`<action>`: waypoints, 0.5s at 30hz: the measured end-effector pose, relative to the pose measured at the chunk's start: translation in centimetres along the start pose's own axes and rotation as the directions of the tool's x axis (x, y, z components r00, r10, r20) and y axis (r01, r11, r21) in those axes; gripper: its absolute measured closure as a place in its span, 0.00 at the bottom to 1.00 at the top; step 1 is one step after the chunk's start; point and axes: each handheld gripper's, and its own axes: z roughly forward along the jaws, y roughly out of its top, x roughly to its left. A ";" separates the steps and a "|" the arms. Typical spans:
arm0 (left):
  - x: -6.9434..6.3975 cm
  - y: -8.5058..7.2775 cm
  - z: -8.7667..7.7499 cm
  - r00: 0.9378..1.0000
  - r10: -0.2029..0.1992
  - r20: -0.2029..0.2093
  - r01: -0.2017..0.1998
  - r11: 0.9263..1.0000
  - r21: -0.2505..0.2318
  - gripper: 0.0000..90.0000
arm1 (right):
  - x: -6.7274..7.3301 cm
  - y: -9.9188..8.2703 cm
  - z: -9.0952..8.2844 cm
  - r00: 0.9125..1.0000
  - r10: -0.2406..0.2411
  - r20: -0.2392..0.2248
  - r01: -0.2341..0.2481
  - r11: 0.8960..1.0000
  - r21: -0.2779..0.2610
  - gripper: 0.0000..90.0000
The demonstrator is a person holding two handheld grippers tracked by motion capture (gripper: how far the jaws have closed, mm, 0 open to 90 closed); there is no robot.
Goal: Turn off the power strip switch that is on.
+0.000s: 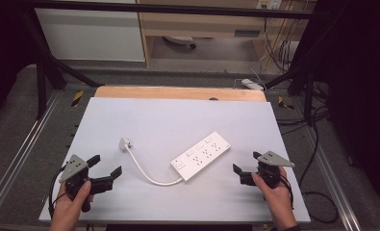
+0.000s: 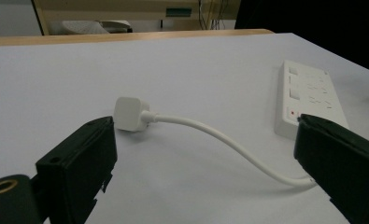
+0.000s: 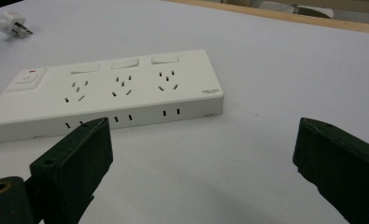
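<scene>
Power strip (image 1: 201, 155) lies diagonally between both spread-jawed, empty grippers; right gripper (image 1: 246, 167) nearer its body, left gripper (image 1: 106, 166) nearer plug (image 1: 125, 143).

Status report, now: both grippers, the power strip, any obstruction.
Left gripper open, empty, short of the plug. Right gripper open, empty, beside the power strip. Strip flat on table, cord loose. Nothing in the way.

White power strip (image 3: 112, 93) beyond wide-apart tongs (image 3: 201, 158)
</scene>
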 end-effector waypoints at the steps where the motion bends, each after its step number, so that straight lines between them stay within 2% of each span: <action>1: 0.0 0.0 0.0 1.000 0.000 -0.003 0.000 1.000 0.000 0.07 | 0.0 0.0 0.0 1.000 -0.003 0.000 0.003 1.000 -0.002 0.06; 15: 0.4 0.0 0.0 1.000 -0.010 -0.009 0.010 1.000 -0.002 0.06 | -0.1 0.1 -0.2 1.000 -0.004 -0.005 0.004 1.000 0.000 0.06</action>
